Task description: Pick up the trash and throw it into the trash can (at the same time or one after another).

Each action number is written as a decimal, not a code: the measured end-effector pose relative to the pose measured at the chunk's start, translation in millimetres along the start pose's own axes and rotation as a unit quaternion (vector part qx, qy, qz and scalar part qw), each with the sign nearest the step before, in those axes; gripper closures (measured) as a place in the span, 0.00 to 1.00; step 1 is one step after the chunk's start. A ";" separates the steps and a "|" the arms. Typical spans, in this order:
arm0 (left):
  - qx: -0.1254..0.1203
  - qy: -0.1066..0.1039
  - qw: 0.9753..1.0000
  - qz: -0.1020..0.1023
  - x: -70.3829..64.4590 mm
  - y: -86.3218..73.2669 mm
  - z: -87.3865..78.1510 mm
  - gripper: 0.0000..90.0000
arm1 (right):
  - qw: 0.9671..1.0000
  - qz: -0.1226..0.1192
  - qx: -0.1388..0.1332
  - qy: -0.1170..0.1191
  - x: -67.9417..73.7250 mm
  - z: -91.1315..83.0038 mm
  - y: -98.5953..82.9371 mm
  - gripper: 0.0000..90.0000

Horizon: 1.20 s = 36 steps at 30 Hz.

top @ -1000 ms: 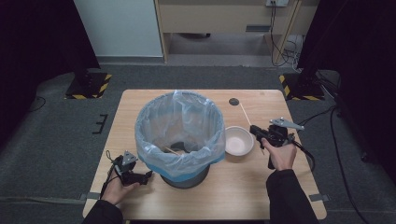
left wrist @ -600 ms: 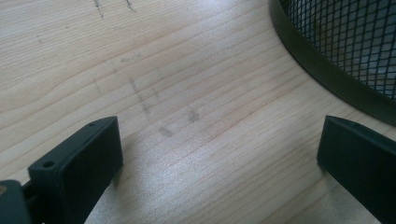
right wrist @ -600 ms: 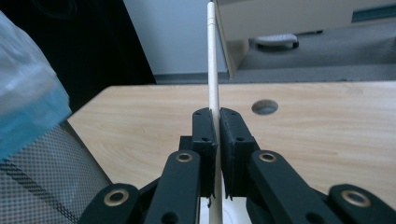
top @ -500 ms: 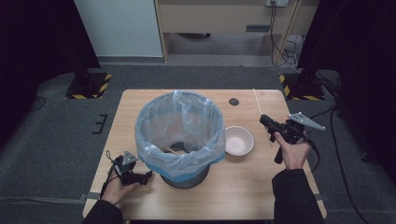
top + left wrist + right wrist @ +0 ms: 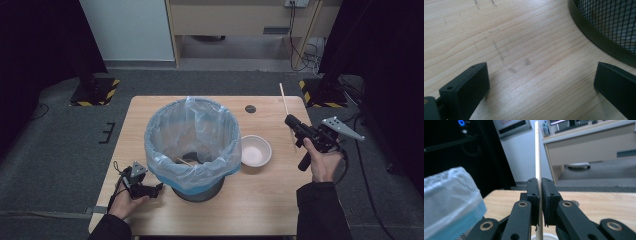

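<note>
My right hand-held gripper has lifted the thin pale wooden chopstick off the worktop, jaws clamped on it, upright beside the white round bowl; next it goes into the blue-lined black mesh bin. My left hand-held gripper rests open by the bin's base

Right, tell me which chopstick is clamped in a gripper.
The chopstick standing upright between the jaws of the right gripper, off the table's right side. The other chopstick lies loose at the bottom of the lined bin.
</note>
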<state>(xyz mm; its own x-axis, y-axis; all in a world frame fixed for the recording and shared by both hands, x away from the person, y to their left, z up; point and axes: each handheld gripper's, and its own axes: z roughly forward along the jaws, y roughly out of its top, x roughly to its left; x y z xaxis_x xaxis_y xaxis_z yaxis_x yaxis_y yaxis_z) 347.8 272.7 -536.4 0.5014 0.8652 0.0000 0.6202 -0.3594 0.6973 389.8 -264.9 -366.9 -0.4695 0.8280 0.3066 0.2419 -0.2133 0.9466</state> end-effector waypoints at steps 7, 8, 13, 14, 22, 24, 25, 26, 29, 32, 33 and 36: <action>0.000 0.000 1.000 0.000 0.0 0.0 0.0 0.00 | 0.999 -0.001 -0.032 0.024 9.6 -7.7 13.0 0.95; 0.000 0.000 1.000 0.000 0.0 0.0 0.0 0.00 | 0.999 -0.002 -0.036 0.029 11.8 -8.9 15.1 0.95; 0.000 0.000 1.000 0.000 0.0 0.0 0.0 0.00 | 0.998 -0.008 -0.051 0.041 19.2 -12.6 22.1 0.95; 0.000 0.000 1.000 0.000 0.0 0.0 0.0 0.00 | 0.998 -0.009 -0.054 0.043 20.8 -13.3 23.7 0.95; 0.000 0.000 1.000 0.000 0.0 0.0 0.0 0.00 | 0.996 -0.020 -0.066 0.059 31.7 -16.5 31.6 0.95; 0.000 0.000 1.000 0.000 0.0 0.0 0.0 0.00 | 0.995 -0.024 -0.071 0.067 36.3 -17.9 35.1 0.95; 0.000 0.000 1.000 0.000 0.0 0.0 0.0 0.00 | 0.995 -0.024 -0.072 0.070 38.1 -18.4 36.3 0.95; 0.000 0.000 1.000 0.000 0.0 0.0 0.0 0.00 | 0.994 -0.027 -0.077 0.074 40.4 -18.8 37.6 0.95; 0.000 0.000 1.000 0.000 0.0 0.0 0.0 0.00 | 0.993 -0.033 -0.080 0.085 48.2 -19.6 41.2 0.95; 0.000 0.000 1.000 0.000 0.0 0.0 0.0 0.00 | 0.991 -0.037 -0.083 0.094 55.2 -19.2 44.5 0.95; 0.000 0.000 1.000 0.000 0.0 0.0 0.0 0.00 | 0.991 -0.040 -0.084 0.097 57.7 -19.1 45.9 0.95; 0.000 0.000 1.000 0.000 -0.1 0.0 0.0 0.00 | 0.990 -0.045 -0.087 0.104 63.3 -18.3 49.1 0.95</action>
<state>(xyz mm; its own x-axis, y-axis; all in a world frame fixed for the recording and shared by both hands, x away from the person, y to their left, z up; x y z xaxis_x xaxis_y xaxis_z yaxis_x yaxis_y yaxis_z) 347.8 272.6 -536.4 0.5011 0.8654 0.0002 0.6202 -0.3593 0.6973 356.4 -232.5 -299.1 -0.6511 0.7270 0.2178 0.0506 -0.2447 0.9683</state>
